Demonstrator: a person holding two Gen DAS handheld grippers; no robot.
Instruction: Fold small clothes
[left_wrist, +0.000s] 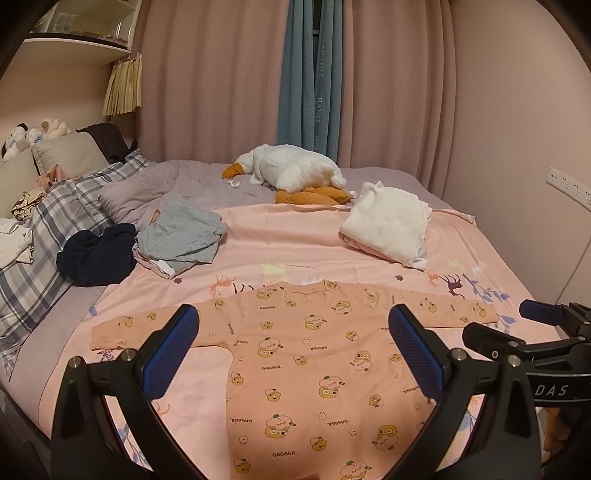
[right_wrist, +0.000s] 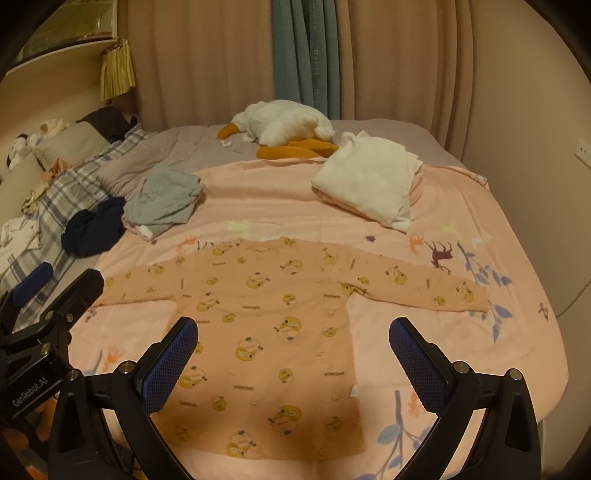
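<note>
Shirt (left_wrist: 314, 369) lies flat on the bed (left_wrist: 258, 236), sleeves spread. Left claw (left_wrist: 291, 354) and right claw (right_wrist: 293, 363) both gape, empty, above its body. Risk: a pinch may catch the sheet (right_wrist: 424, 332) beneath too, same colour, dragging both and rumpling the fold.

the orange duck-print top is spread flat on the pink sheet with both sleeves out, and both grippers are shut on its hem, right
Not quite. The orange duck-print top does lie flat on the pink sheet with both sleeves out, but neither gripper is shut on it. The left gripper and right gripper are both open, holding nothing. Each wrist view shows its own fingers spread wide.
</note>
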